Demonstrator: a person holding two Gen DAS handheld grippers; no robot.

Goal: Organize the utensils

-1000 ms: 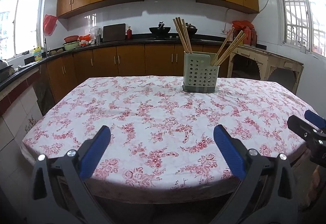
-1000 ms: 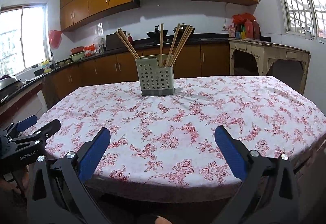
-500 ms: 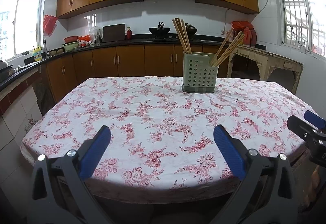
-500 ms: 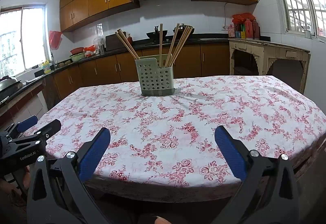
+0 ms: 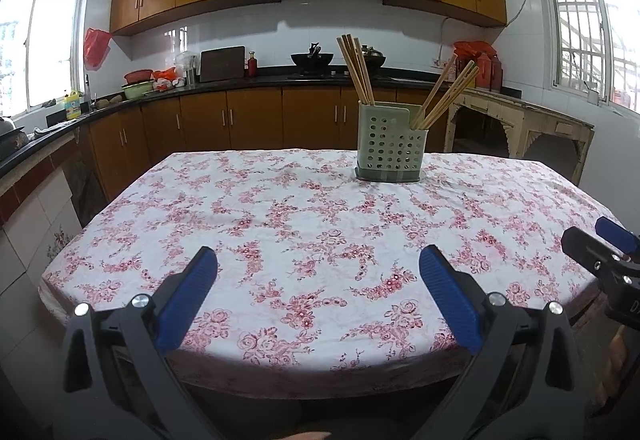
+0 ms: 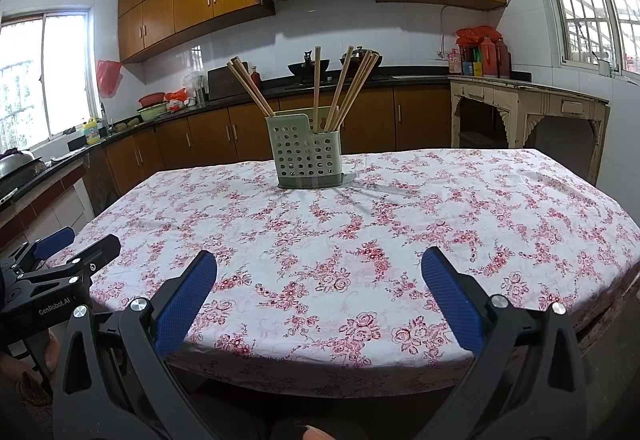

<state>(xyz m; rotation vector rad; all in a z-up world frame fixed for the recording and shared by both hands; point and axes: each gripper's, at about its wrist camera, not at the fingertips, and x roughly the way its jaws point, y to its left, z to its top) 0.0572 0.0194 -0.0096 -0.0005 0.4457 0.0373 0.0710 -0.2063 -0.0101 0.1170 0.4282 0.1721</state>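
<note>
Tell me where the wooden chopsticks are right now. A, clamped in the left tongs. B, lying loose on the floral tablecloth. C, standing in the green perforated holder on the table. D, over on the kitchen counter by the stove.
C: the chopsticks stand leaning inside the green holder on the table, while the left tongs and right tongs both hang open with nothing in them.

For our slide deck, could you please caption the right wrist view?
Open right gripper faces a holder of chopsticks on the floral tablecloth.
</note>
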